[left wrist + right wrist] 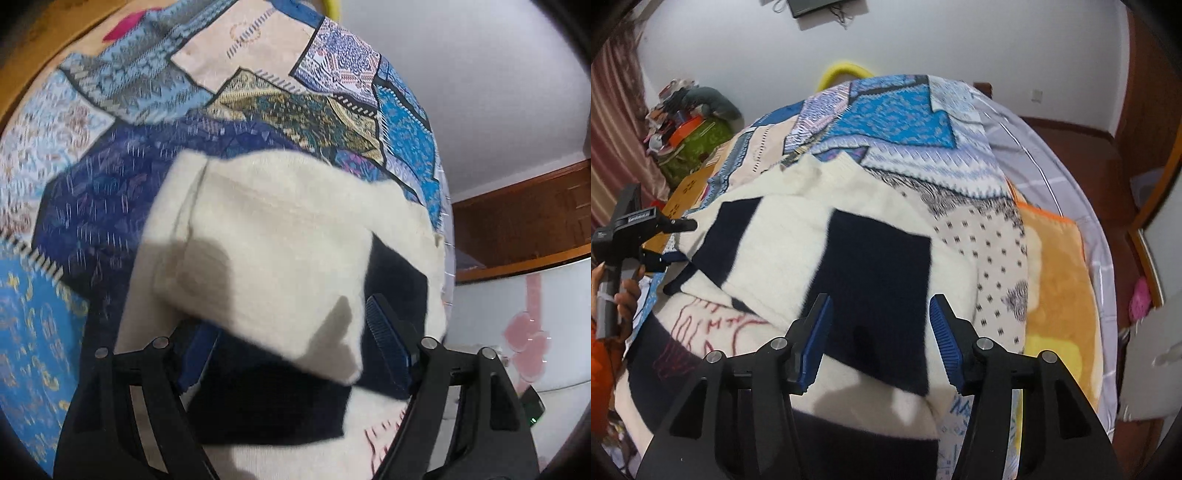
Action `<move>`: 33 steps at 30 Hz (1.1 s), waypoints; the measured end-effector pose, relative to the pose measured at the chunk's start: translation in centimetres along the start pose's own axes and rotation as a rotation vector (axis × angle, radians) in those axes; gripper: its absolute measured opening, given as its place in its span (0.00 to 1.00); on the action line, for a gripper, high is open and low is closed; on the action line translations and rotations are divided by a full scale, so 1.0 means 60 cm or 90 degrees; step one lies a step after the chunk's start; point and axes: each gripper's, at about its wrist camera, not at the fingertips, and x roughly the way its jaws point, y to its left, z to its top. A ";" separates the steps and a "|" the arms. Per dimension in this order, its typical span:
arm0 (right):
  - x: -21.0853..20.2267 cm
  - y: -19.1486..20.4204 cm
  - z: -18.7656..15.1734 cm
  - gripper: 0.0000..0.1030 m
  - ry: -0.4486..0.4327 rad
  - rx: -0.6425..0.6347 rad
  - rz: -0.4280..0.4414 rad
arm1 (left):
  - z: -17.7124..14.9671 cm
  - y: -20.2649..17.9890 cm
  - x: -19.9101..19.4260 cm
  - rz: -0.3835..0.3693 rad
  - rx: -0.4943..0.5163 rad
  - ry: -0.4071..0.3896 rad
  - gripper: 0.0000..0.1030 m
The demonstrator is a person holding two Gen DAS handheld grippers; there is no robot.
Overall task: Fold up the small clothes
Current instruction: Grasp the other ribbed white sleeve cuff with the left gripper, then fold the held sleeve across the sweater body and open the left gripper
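Observation:
A cream sweater (pixel 280 229) with navy blocks lies on the bed, part folded, one cream flap laid over its body. In the left wrist view my left gripper (pixel 291 317) hangs low over it with jaws wide apart. The flap's corner drapes between them and hides most of the left pad, and no pad presses on it. In the right wrist view the sweater (pixel 783 236) spreads under my right gripper (pixel 881 299), which is open above a navy block (pixel 879 266). A hand (pixel 626 295) holds the left gripper (pixel 677 242) at the sweater's left edge.
A patchwork bedspread (pixel 110 192) covers the bed. An orange and yellow blanket (pixel 1052 266) lies to the right of the sweater, near the bed's edge. A cluttered pile (pixel 690 122) stands at the far left, and dark wooden furniture (pixel 524 214) on the right.

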 end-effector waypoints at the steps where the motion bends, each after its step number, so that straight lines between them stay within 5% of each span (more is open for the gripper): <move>1: 0.000 -0.004 -0.003 0.49 0.001 0.006 0.000 | 0.004 -0.003 0.002 0.012 0.007 -0.007 0.74; 11: -0.017 -0.043 -0.019 0.50 -0.008 0.056 -0.005 | -0.003 -0.054 0.004 0.191 0.160 -0.082 0.13; 22: -0.022 -0.032 -0.029 0.50 -0.009 0.062 0.009 | -0.064 -0.159 -0.111 0.249 0.324 -0.256 0.08; 33: -0.035 0.007 -0.022 0.50 -0.030 0.036 0.034 | -0.077 -0.159 -0.174 0.236 0.309 -0.315 0.07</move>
